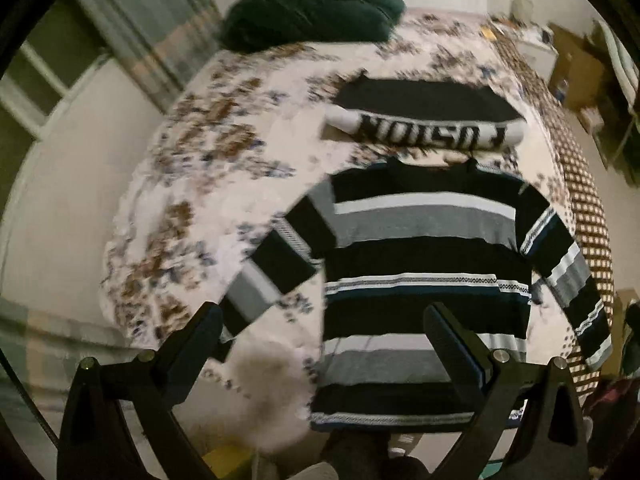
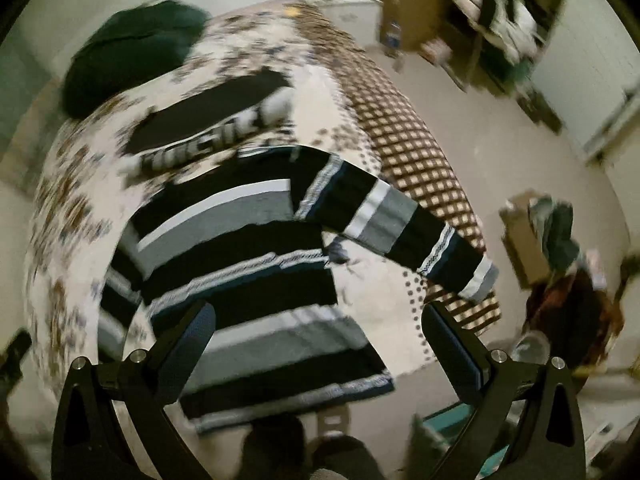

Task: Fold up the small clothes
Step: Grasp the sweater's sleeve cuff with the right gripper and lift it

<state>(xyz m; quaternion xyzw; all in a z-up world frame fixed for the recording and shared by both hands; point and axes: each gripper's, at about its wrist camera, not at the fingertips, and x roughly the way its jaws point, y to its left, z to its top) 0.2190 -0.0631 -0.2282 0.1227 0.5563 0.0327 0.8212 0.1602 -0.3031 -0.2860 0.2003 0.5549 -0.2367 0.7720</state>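
A striped sweater [image 1: 424,264] in black, grey and white lies flat on the floral bed cover [image 1: 192,184], both sleeves spread out. My left gripper [image 1: 324,316] hovers open above its lower hem, holding nothing. In the right wrist view the same sweater [image 2: 240,248] stretches up and left, its right sleeve [image 2: 396,220] reaching toward the bed's edge. My right gripper [image 2: 316,316] stands open above the sweater's lower right corner, empty. Beyond the collar lies a folded black and white garment [image 1: 424,116] with large letters, also visible as the folded garment [image 2: 208,120].
A dark green cushion [image 1: 316,8] sits at the far end of the bed. A brown checked blanket [image 2: 408,152] hangs along the right side of the bed. Cardboard boxes and heaped clothes [image 2: 560,248] stand on the floor at right. A round whitish fluffy patch [image 1: 264,384] shows near the hem.
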